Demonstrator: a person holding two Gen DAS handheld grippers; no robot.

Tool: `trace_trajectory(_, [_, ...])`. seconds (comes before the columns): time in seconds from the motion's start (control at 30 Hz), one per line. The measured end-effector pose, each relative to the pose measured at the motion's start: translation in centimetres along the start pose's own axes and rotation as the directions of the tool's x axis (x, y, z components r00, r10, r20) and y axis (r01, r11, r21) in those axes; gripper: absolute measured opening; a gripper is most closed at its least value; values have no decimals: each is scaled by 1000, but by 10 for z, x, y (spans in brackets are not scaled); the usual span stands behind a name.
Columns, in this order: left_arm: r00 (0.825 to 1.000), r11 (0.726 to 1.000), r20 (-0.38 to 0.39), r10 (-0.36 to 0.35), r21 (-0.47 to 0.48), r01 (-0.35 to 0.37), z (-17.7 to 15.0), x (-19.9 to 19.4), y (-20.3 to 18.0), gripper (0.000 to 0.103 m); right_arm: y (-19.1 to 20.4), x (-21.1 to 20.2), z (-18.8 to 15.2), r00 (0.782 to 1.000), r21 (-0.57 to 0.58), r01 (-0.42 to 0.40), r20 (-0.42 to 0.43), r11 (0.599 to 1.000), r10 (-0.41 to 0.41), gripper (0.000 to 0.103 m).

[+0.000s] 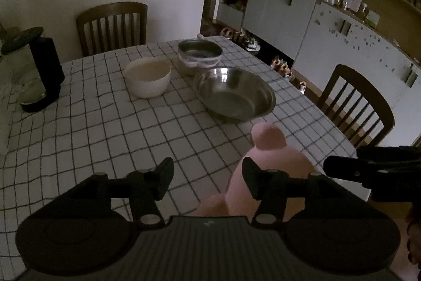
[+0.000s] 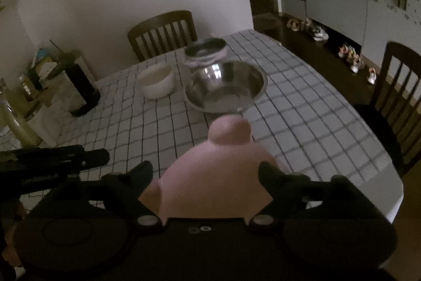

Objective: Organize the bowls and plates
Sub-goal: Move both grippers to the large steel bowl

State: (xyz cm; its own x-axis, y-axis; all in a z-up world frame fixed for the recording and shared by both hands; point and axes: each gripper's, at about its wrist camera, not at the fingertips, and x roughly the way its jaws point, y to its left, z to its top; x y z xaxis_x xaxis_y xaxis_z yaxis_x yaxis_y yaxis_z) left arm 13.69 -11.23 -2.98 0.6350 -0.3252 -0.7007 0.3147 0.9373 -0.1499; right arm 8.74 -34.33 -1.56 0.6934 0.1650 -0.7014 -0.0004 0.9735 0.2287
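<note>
The dishes sit together toward the far side of the checked tablecloth (image 1: 105, 128): a wide steel bowl (image 1: 234, 94) nearest the cameras, a white bowl (image 1: 148, 77) just to its left, and behind them a steel-rimmed bowl (image 1: 200, 54) with a pale pattern on its side, though that one's too dim to say much more. Closer in there's a pink rounded thing (image 2: 218, 175) with a knob on top, sitting between the fingers of the right gripper (image 2: 206, 177), whose jaws are spread wide; its lower part is cut off by the gripper body, and it's hard to tell whether the pads actually touch it. The left gripper (image 1: 208, 178) is also spread, with nothing between its fingers but tablecloth, and the pink thing shows just past its right finger. A black kettle-like appliance (image 1: 43, 67) stands at the table's left edge. Two wooden chairs (image 1: 113, 26) flank the table, and the cabinets (image 1: 284, 15) behind are murky.
</note>
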Motion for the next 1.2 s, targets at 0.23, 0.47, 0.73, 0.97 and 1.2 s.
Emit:
trace_trajectory(0.23, [999, 1000, 44, 8, -12, -7, 28, 18, -17, 77, -17, 7, 35, 999, -67, -14, 49, 998, 17, 103])
trace_trajectory(0.47, [998, 998, 52, 37, -53, -34, 55, 48, -29, 78, -45, 29, 72, 998, -91, -12, 53, 996, 17, 103])
trace_trajectory(0.73, [995, 992, 35, 94, -89, -90, 83, 92, -36, 78, -74, 65, 112, 998, -197, 31, 63, 980, -19, 103])
trace_trajectory(0.97, [987, 984, -16, 157, -88, -158, 103, 137, -36, 78, -97, 112, 139, 999, -247, 31, 35, 969, -23, 103])
trace_trajectory(1.2, [979, 975, -78, 187, -104, -195, 114, 180, -26, 78, -105, 161, 155, 999, -325, 25, 29, 945, -16, 101])
